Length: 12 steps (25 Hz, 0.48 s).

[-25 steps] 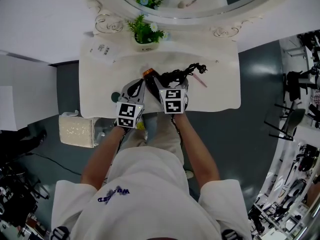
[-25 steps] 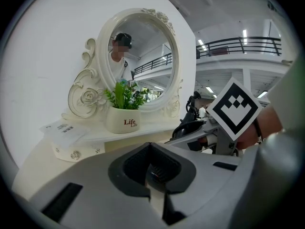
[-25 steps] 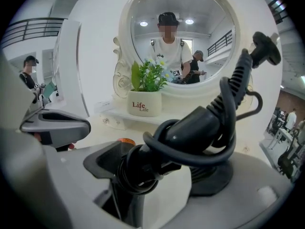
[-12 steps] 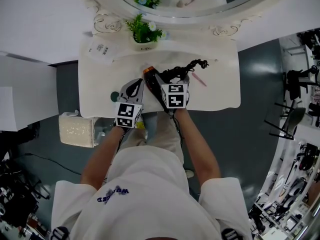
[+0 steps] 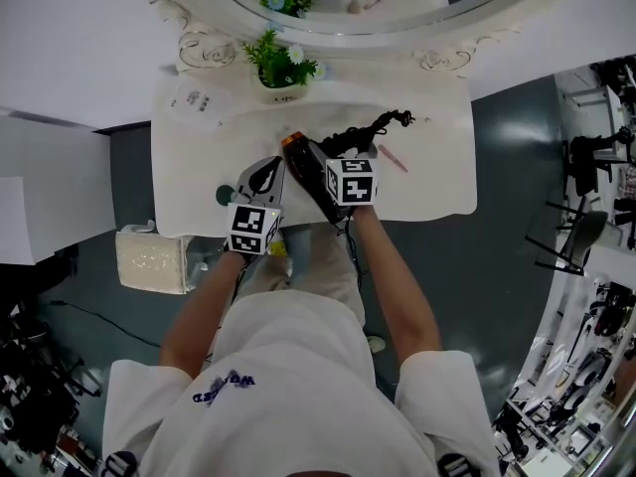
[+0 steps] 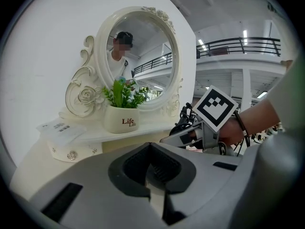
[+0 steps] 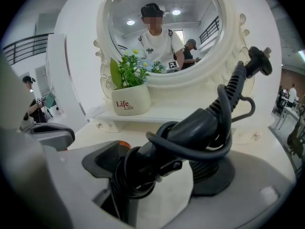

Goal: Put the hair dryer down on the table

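A black hair dryer (image 5: pixel 314 170) with an orange nozzle tip lies slanted on the white dressing table (image 5: pixel 437 182), its cord (image 5: pixel 366 134) bunched beside it. My right gripper (image 5: pixel 332 157) straddles its handle. In the right gripper view the cord-wrapped hair dryer (image 7: pixel 190 132) lies between the jaws of the right gripper (image 7: pixel 152 178). Those jaws have just been opening. The handle leans on the left jaw, and white table shows between it and the right one. My left gripper (image 5: pixel 265 173) hangs just left of the dryer; the left gripper view shows this gripper (image 6: pixel 151 165) shut and empty.
A potted plant (image 5: pixel 281 76) stands at the back under the oval mirror (image 5: pixel 397 30). A paper card (image 5: pixel 195 100) lies at the back left and a pink stick (image 5: pixel 394 159) right of the cord. A small green round thing (image 5: pixel 225 194) sits at the table's front edge. A pale box (image 5: pixel 150 259) stands on the floor.
My right gripper has moved a little farther onto the table with the hair dryer and rolled, so its marker cube faces differently. The left gripper has stayed put.
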Motion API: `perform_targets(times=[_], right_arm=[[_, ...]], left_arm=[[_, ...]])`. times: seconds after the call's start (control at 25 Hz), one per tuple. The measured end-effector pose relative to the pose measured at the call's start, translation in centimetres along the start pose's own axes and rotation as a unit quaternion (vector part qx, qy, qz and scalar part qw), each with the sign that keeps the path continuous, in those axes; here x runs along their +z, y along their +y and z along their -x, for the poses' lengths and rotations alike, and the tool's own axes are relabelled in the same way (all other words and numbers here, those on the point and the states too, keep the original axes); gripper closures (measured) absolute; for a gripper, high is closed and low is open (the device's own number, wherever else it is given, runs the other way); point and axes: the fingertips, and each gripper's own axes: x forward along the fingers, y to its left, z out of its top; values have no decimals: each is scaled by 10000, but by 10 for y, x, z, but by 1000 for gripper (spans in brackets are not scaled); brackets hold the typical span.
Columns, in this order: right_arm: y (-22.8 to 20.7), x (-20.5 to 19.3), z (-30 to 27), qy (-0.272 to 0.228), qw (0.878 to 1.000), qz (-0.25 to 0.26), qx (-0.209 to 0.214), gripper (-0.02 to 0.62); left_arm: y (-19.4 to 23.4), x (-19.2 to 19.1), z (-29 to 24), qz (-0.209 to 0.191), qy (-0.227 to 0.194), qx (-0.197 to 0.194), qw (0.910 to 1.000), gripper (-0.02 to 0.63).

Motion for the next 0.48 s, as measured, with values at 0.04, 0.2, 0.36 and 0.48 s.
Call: perform_targets(times=[0.04, 0.2, 0.36, 0.48], right_arm=[[-1, 0, -1, 15, 10000, -34, 29, 143], [-1, -4, -6, 164, 9996, -136, 184, 144], [1, -6, -15, 218, 9986, -409, 254, 143], [-4, -8, -19, 192, 9977, -615, 195, 138]], left_arm=[[0, 2, -1, -16, -12, -5, 10000, 598], [-2, 6, -3, -20, -5, 5, 10000, 598], [-2, 8, -9, -12, 13, 31, 10000, 598], [-4, 6, -14, -9, 51, 9, 10000, 598]])
